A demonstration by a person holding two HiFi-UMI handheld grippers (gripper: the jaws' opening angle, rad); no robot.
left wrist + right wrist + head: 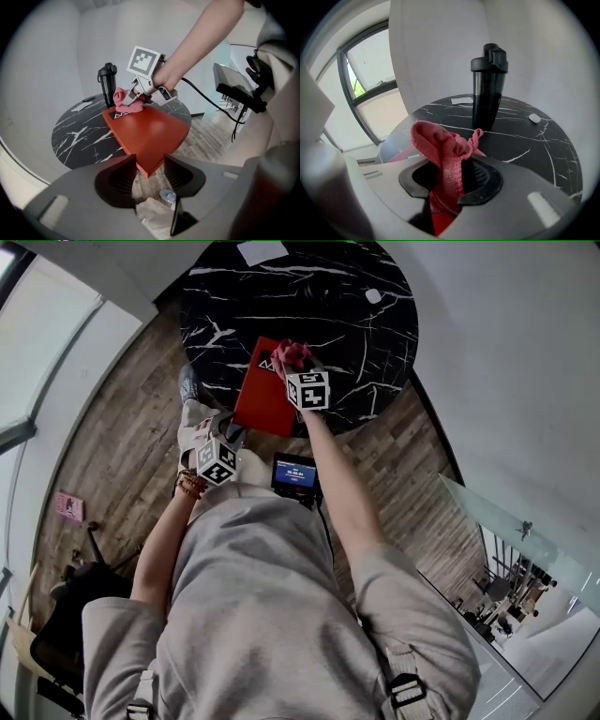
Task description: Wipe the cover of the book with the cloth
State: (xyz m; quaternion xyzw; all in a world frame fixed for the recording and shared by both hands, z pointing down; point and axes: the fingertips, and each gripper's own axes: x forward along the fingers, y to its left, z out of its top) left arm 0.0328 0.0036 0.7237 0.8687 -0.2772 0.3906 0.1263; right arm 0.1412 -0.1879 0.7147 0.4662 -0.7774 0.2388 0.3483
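Plank floor [122,427] underfoot, seen best from the head view.

Round black desk [356,343], white-veined like marble. Whole top visible only from the head view; near half in the left gripper view, far half in the right gripper view.

Red book [265,390] flat on the near side of the desk, near corner hanging past the rim over the floor. Full cover plain in the left gripper view, with a black label strip with white triangles at the far corner. In the right gripper view, no more than a red sliver under the jaws.

Black lidded bottle [488,89] upright on the desk beyond the book. Clear in both gripper views, not made out from the head view.

Left gripper [230,435] at the overhanging corner. Jaws set wide, corner wedged between them, pad tips against its two edges, as told from the left gripper view alone.

Right gripper [292,367] over the book's far end, pointing steeply down. Jaws clenched on a pink cloth [445,154], a fold pinched between the pads and the rest bunched above them. From the left gripper view, the bunch lying on the cover just beside the label strip.

Small screen device [295,474] at the person's chest, cable trailing. Lit face seen from the head view, only its edge from the left gripper view.

White sheet [261,251] at the desk's far rim.

Small white object [373,296] well apart from the book, also in the right gripper view.
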